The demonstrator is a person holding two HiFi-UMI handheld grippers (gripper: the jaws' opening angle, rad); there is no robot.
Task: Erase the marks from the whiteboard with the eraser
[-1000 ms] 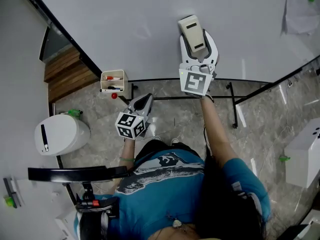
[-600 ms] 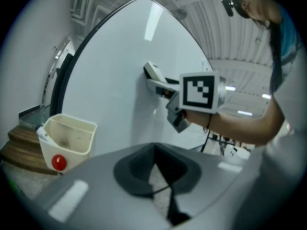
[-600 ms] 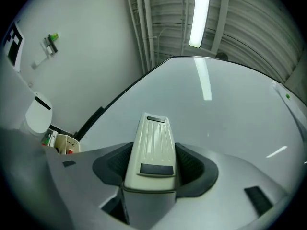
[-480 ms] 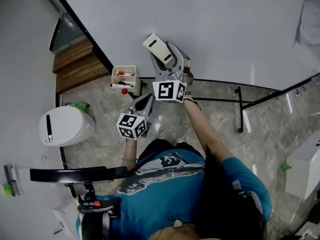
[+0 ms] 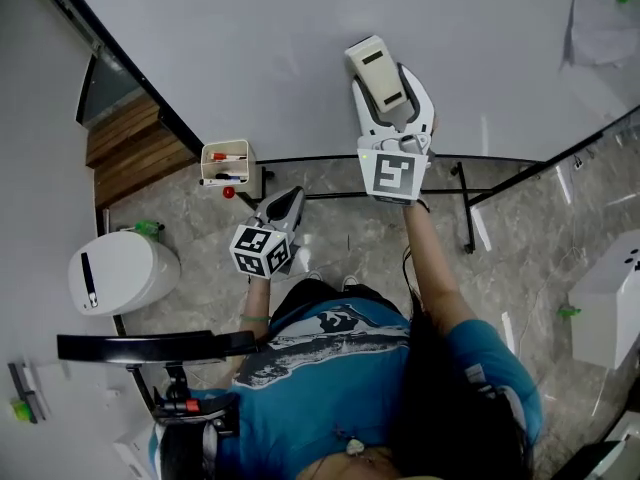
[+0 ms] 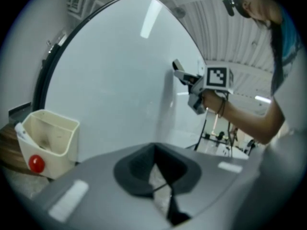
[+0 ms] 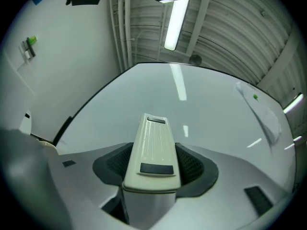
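Observation:
The whiteboard (image 5: pixel 300 48) fills the top of the head view, and I see no marks on it. A cream eraser (image 5: pixel 378 73) with a black label lies flat against the board, with my right gripper (image 5: pixel 386 90) shut on it. In the right gripper view the eraser (image 7: pixel 153 147) sits between the jaws, its far end toward the whiteboard (image 7: pixel 201 104). My left gripper (image 5: pixel 287 201) hangs lower, below the board's bottom edge, shut with nothing in it. In the left gripper view the left gripper (image 6: pixel 160 178) is closed, and the right gripper (image 6: pixel 192 83) shows on the whiteboard (image 6: pixel 110 80).
A cream marker holder (image 5: pixel 227 163) with red and black pens hangs at the board's lower left corner; the same marker holder (image 6: pixel 48 135) is close to the left gripper. The stand's black legs (image 5: pixel 465 208) cross the marble floor. A white bin (image 5: pixel 120 268) stands at left.
Half a second ago the right gripper had swept the eraser left toward the marker holder; now it is back to the right, near where it was a second ago. The left gripper has barely moved.

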